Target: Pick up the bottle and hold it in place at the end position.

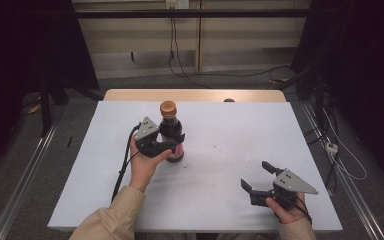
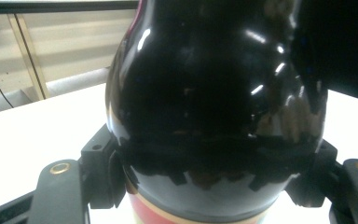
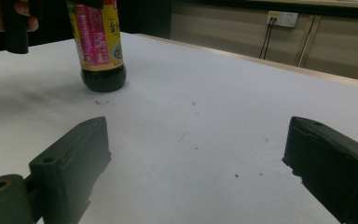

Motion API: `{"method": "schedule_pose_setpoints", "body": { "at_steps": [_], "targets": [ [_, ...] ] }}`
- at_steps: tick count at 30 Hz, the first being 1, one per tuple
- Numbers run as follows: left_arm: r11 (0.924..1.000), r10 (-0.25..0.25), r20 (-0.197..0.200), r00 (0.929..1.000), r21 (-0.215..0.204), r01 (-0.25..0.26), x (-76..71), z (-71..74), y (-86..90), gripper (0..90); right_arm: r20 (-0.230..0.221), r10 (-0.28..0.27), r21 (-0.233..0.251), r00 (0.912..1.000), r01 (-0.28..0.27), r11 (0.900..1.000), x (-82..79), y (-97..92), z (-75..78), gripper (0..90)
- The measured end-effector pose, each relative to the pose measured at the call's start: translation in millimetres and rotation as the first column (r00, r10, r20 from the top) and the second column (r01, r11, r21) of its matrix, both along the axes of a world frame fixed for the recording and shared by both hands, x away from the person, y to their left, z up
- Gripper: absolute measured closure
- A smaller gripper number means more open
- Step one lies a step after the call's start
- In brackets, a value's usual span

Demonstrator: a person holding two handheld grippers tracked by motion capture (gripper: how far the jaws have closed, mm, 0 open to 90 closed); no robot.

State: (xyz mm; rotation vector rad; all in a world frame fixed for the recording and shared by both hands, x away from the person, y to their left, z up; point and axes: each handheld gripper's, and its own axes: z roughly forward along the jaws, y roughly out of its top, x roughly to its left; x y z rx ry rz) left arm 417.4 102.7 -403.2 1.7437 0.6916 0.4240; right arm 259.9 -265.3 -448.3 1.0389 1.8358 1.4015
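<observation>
A dark sauce bottle (image 1: 171, 131) with an orange-brown cap stands upright on the white table (image 1: 240, 125), left of centre. My left gripper (image 1: 175, 142) reaches in from the left at the bottle's shoulder. In the left gripper view the glossy black bottle (image 2: 214, 93) sits between the jaws, and both pads (image 2: 103, 172) press against its sides above the red and yellow label. My right gripper (image 1: 255, 174) rests low near the table's front right corner, jaws wide open with nothing between them. In the right gripper view the right gripper (image 3: 196, 158) faces bare tabletop, with the bottle (image 3: 100, 42) at the far left.
A small brown object (image 1: 229, 100) lies at the table's far wooden edge. Faint specks mark the white surface. Black cables (image 1: 180, 70) run across the floor behind the table, and metal rails (image 1: 25, 175) flank it on both sides.
</observation>
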Motion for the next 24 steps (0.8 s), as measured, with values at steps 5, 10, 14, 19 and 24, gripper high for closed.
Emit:
{"method": "schedule_pose_setpoints", "body": {
  "at_steps": [5,10,14,19,24],
  "targets": [
    [1.0000,0.003,0.014,0.9999,-0.003,-0.003,-0.8,-0.7,-1.1,28.6,0.005,0.006,0.001,1.0000,-0.006,1.0000,0.0,0.4,0.5,6.5],
    [0.9999,0.008,0.023,0.9997,-0.009,-0.008,-0.3,-1.3,-2.1,29.0,0.008,0.009,0.001,0.9999,-0.009,1.0000,0.4,0.3,0.6,6.5],
    [0.9998,0.002,0.019,0.9998,-0.019,-0.001,2.7,-1.2,-1.9,29.1,0.010,0.009,0.001,0.9999,-0.009,1.0000,0.3,-0.1,0.8,6.5],
    [0.9999,-0.011,0.016,0.9998,-0.009,0.011,7.3,0.9,-3.7,29.3,0.012,0.009,0.000,0.9999,-0.009,1.0000,0.8,-0.1,0.6,6.5],
    [0.9992,-0.039,0.021,0.9990,-0.011,0.039,11.3,4.7,-10.9,29.4,0.013,0.011,0.004,0.9999,-0.011,0.9999,1.1,-0.6,0.5,6.5]
  ]
}}
